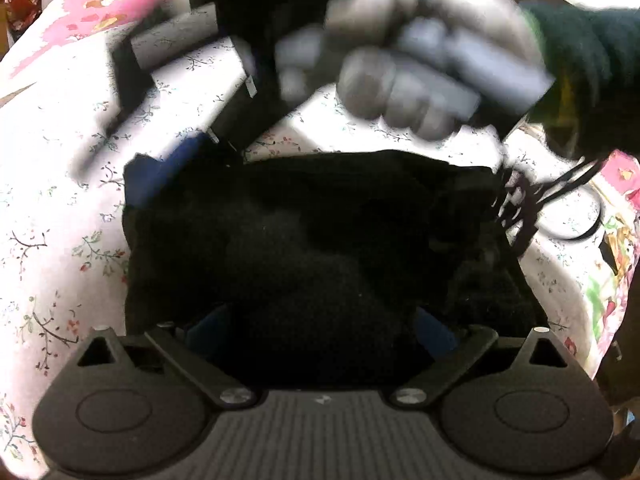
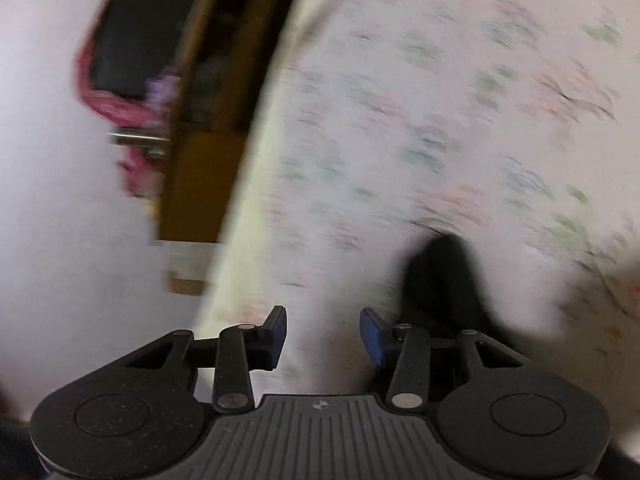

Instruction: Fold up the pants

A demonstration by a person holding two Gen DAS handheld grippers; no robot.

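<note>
Black pants point(image 1: 320, 232) lie in a folded bundle on a white floral bedsheet point(image 1: 60, 220). My left gripper point(image 1: 320, 332) is sunk into their near edge. Dark fabric fills the space between its blue pads point(image 1: 434, 330) and hides the tips, so it reads as shut on the pants. In the left wrist view a gloved hand point(image 1: 400, 80) with a dark green sleeve holds my blurred right gripper above the far edge of the pants, with its blue pad point(image 1: 168, 168) near the far left corner. In its own view my right gripper point(image 2: 323, 320) is open with nothing between the fingers, and a black corner of fabric point(image 2: 440, 276) lies to its right.
The bed's edge point(image 2: 248, 184) runs diagonally on the left of the right wrist view, with brown wood point(image 2: 200, 184) beyond it. A pink printed cover point(image 1: 112, 0) lies at the far left of the bed. Black cables point(image 1: 560, 188) lie to the right of the pants.
</note>
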